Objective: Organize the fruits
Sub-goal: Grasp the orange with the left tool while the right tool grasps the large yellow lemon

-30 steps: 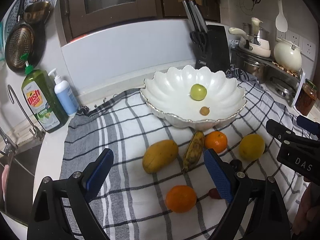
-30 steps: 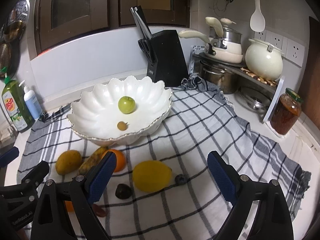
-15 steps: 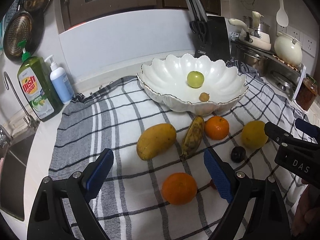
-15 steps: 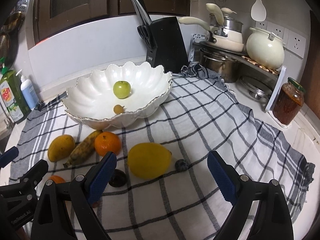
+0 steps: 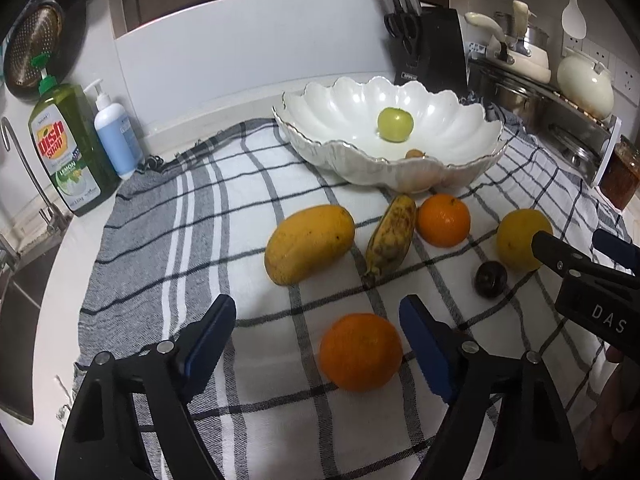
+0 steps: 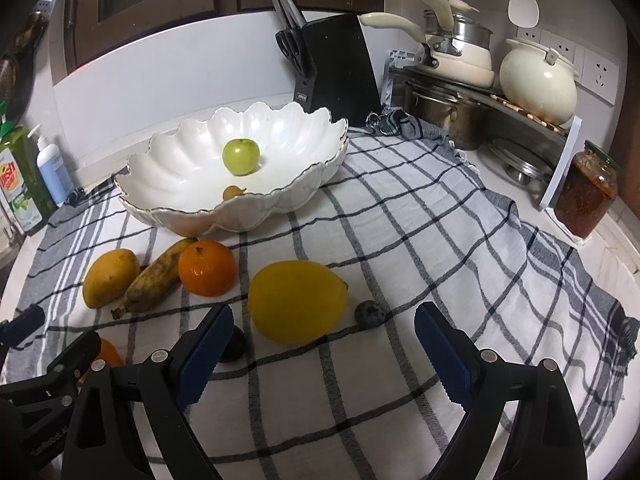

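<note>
A white scalloped bowl (image 5: 360, 172) on a checked cloth (image 6: 400, 220) holds a green apple (image 5: 395, 124) and a small brown fruit (image 5: 414, 154). In front of it lie a mango (image 5: 308, 244), a banana (image 5: 390, 238), an orange (image 5: 443, 220), a yellow lemon (image 6: 296, 300), a dark plum (image 5: 490, 279) and a small blue-grey fruit (image 6: 370, 314). My left gripper (image 5: 316, 320) is closing with a second orange (image 5: 360, 352) between its fingers, and the pads do not touch it. My right gripper (image 6: 324, 320) stands open just short of the lemon.
A green dish soap bottle (image 5: 68, 148) and a pump bottle (image 5: 116, 136) stand at the back left by the sink (image 5: 16, 300). A knife block (image 6: 336, 64) is behind the bowl. Pots on a rack (image 6: 460, 52) and a jar (image 6: 586, 196) are on the right.
Both grippers have sunk toward the cloth, so the fruit looks nearer. The left fingers stand narrower than before, and the near orange now sits between them.
</note>
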Available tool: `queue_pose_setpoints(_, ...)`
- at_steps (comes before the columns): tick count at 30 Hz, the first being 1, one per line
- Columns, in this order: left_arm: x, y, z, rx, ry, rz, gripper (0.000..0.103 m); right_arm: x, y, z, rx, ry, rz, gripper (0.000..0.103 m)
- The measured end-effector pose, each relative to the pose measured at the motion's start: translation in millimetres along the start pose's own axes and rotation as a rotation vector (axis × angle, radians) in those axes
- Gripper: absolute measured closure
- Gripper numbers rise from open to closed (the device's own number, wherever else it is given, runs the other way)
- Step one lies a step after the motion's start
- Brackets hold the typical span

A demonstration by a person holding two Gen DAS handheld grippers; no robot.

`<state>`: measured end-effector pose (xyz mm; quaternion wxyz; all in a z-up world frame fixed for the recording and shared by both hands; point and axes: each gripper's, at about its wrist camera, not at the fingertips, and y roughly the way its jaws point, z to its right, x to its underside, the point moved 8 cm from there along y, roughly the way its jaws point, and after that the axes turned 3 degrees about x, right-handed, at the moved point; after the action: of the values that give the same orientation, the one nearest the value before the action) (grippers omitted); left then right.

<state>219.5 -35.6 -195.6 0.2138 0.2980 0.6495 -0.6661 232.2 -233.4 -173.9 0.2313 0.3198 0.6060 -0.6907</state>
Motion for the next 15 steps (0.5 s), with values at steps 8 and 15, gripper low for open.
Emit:
queue_pose_setpoints(8, 8.1, 10.0, 5.8, 0.011, -0.001, -0.031, 0.028, 2.6, 8.7, 2.1, -0.005, 0.009, -0.013, 0.01)
queue_pose_setpoints(15, 13.7, 13.8, 10.5, 0.032, -0.016, -0.043, 0.037, -0.3, 23.0, -5.0, -0.024, 0.003, -0.033, 0.01)
